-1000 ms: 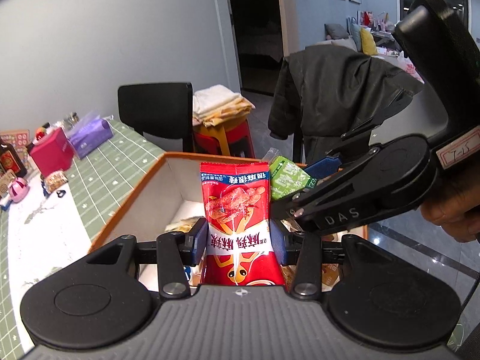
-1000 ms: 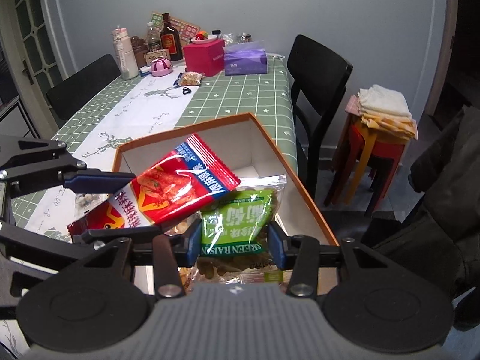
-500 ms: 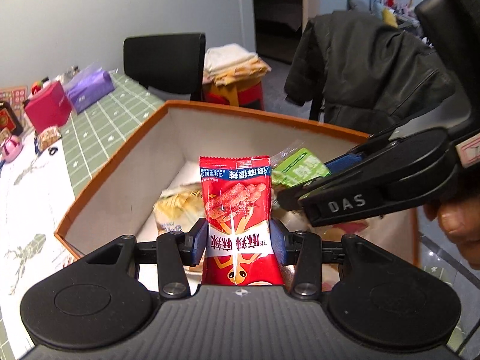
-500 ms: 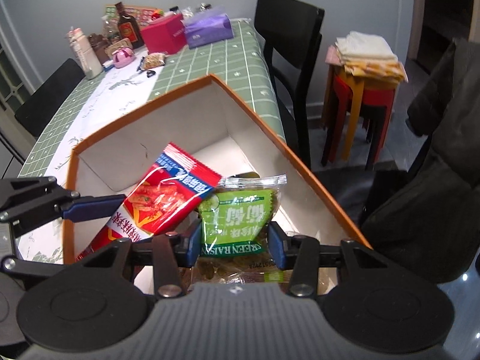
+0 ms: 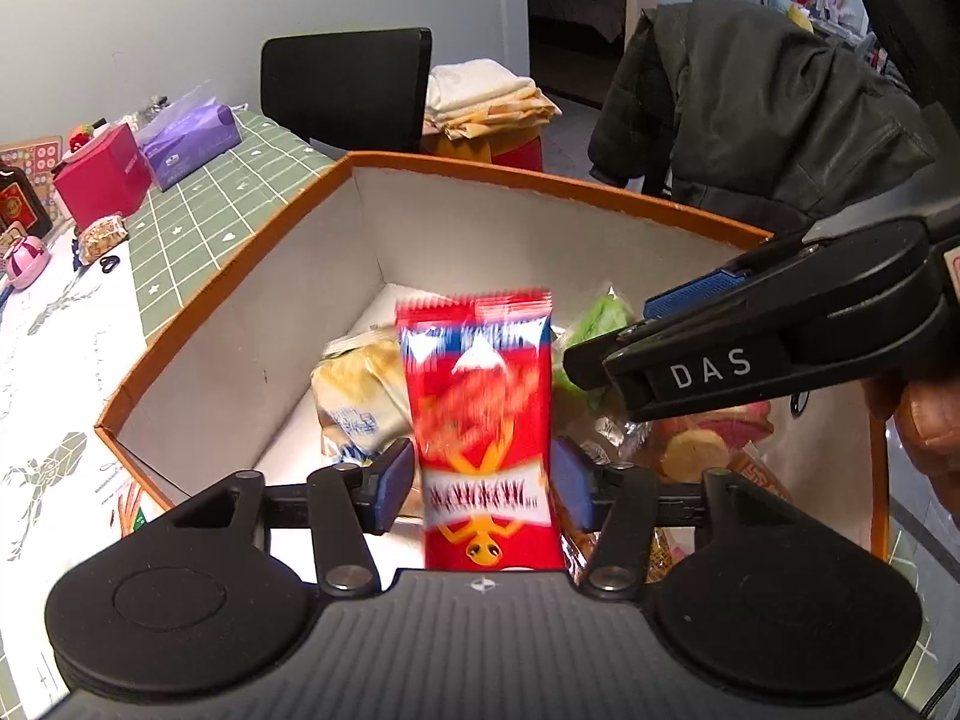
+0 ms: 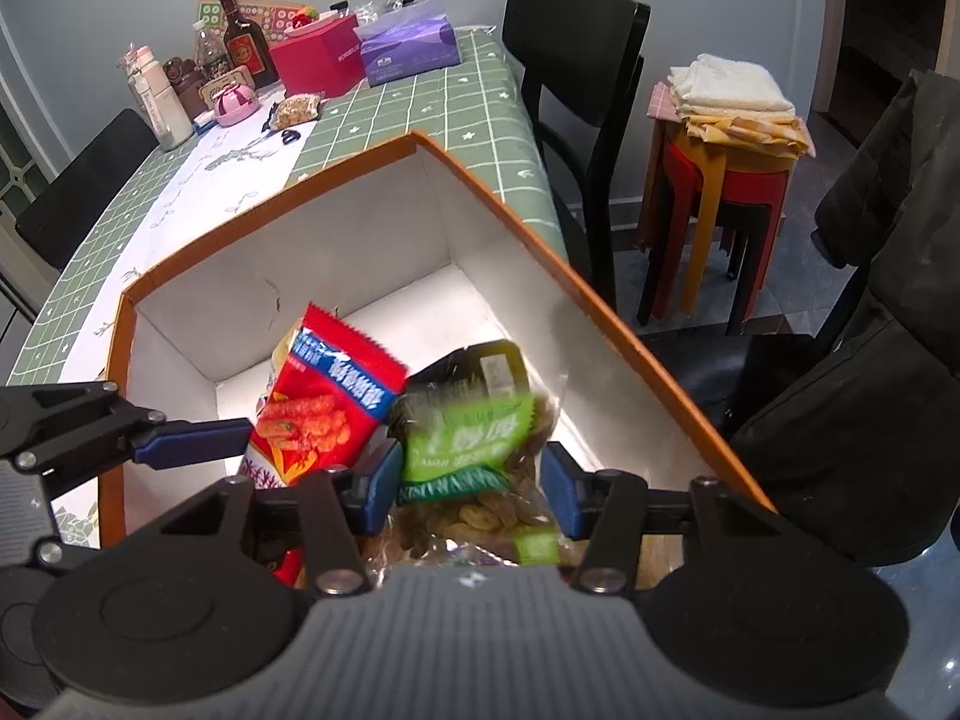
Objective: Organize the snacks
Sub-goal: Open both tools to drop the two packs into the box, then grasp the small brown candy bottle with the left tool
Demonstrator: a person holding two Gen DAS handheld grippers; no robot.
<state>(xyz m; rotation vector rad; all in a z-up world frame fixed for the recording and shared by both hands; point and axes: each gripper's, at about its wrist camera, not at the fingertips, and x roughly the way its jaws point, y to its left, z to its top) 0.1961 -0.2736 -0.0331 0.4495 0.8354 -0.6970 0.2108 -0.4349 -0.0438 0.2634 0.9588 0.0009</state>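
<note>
The left gripper (image 5: 483,483) is spread apart over the orange-rimmed box (image 5: 240,276), its blue pads clear of the red snack packet (image 5: 483,420), which hangs blurred and upright between them. The right gripper (image 6: 471,489) is likewise released: the green raisin bag (image 6: 474,444) sits blurred in the gap between its pads, touching neither that can be made out. Both packets are inside the box, toward its near edge, the red one just beside the green one on its left in the right wrist view (image 6: 327,402).

In the box beneath them lie a pale bread packet (image 5: 354,390) toward the left wall and a clear packet with orange and pink pieces (image 5: 708,438) toward the right wall. The far half of the box floor shows bare white. The right gripper's black body reaches in across the right rim, its blue fingertip (image 5: 690,294) close above the green bag.

The box stands at the near right corner of the green checked tablecloth (image 6: 420,102). At the cloth's far edge stand a red carton (image 6: 321,63), a purple tissue pack (image 6: 408,48), a dark bottle (image 6: 243,42) and a pink round case (image 6: 235,105). A black chair (image 6: 576,60) stands against the right edge; beyond it stacked stools (image 6: 720,180) carry folded cloths (image 6: 729,93), and a dark jacket (image 6: 870,300) hangs near the box's right side.
</note>
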